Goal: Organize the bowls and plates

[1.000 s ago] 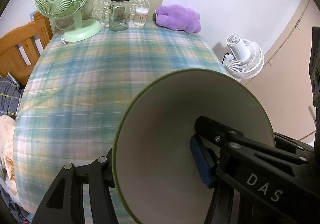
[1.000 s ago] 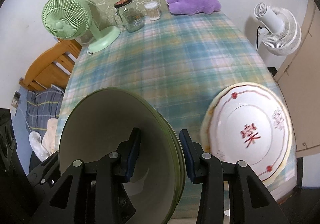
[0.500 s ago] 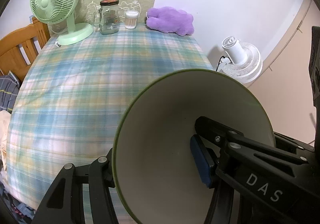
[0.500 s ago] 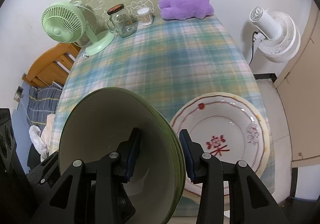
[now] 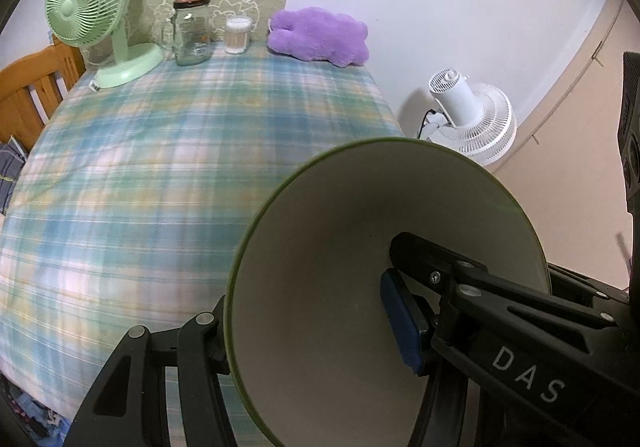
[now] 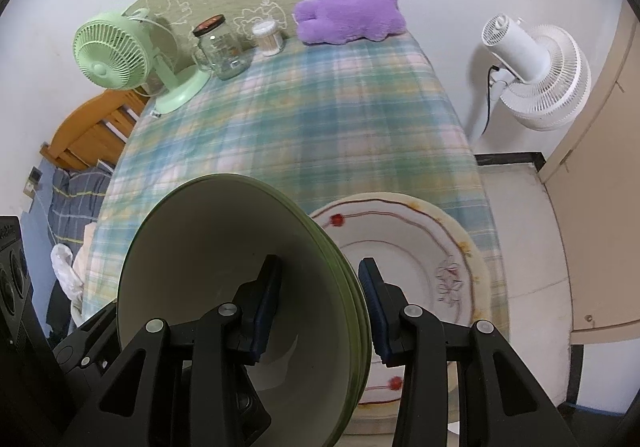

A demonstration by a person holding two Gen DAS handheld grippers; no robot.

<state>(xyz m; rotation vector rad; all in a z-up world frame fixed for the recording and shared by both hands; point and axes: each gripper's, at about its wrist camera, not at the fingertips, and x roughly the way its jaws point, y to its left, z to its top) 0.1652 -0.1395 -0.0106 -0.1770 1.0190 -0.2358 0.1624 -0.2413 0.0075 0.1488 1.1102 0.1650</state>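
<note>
Evidently both grippers clamp the same stack of green bowls: the right gripper (image 6: 320, 301) has its jaws closed narrowly over the stack's wall at about three o'clock, one pad inside, one outside, while the left gripper (image 5: 304, 317) straddles the opposite wall of the green bowl stack (image 6: 224, 287), one blue pad (image 5: 402, 321) inside. The stack is held tilted above the plaid tablecloth (image 5: 160, 175). By my reading the step is carrying the bowls toward the patterned plate (image 6: 432, 267), at four o'clock of the stack; next comes levelling and lowering. Only the right view shows that plate and the nested rims.
</note>
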